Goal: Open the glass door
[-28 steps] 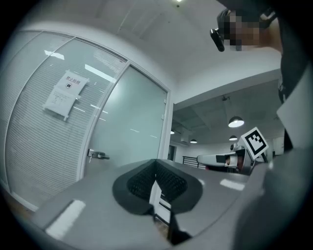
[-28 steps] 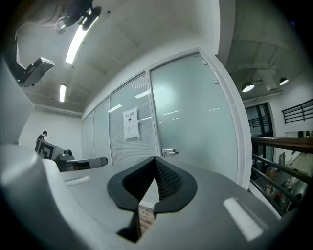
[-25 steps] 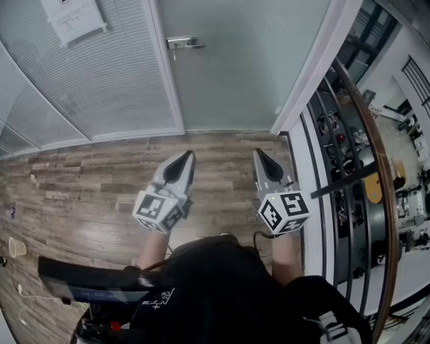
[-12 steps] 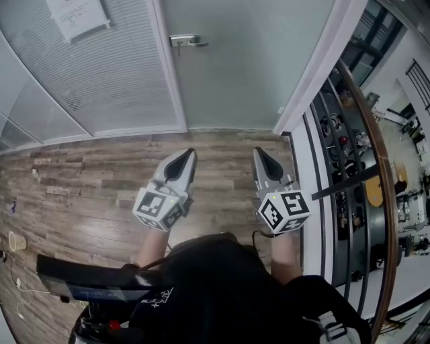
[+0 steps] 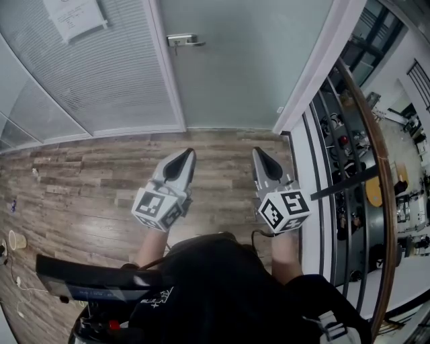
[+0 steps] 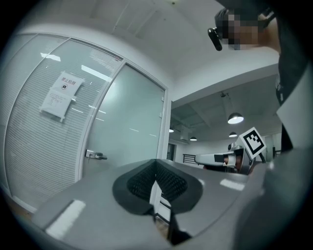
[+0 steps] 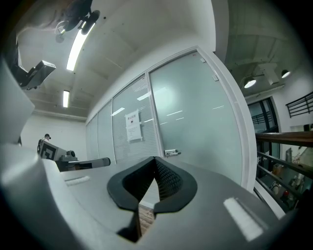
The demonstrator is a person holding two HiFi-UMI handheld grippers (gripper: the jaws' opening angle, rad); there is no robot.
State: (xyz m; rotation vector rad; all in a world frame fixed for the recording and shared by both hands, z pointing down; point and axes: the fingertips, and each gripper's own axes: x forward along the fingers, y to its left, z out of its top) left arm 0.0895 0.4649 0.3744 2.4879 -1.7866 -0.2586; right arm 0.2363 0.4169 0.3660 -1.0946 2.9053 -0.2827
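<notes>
Site: I read this as an office building, on an upper-floor corridor.

Evidence:
- A frosted glass door (image 5: 228, 67) with a metal lever handle (image 5: 183, 41) sits in a white frame.
- Beside it is a glazed partition (image 5: 101, 80) backed by closed slat blinds, with a printed notice (image 5: 74, 17) stuck on it.
- The floor (image 5: 80, 188) is wood plank.
- On my right, a wood-topped railing (image 5: 373, 144) overlooks a lower level with desks and equipment (image 5: 406, 201).
- Overhead are a strip light (image 7: 79, 44) and pendant lamps (image 6: 235, 118).
</notes>
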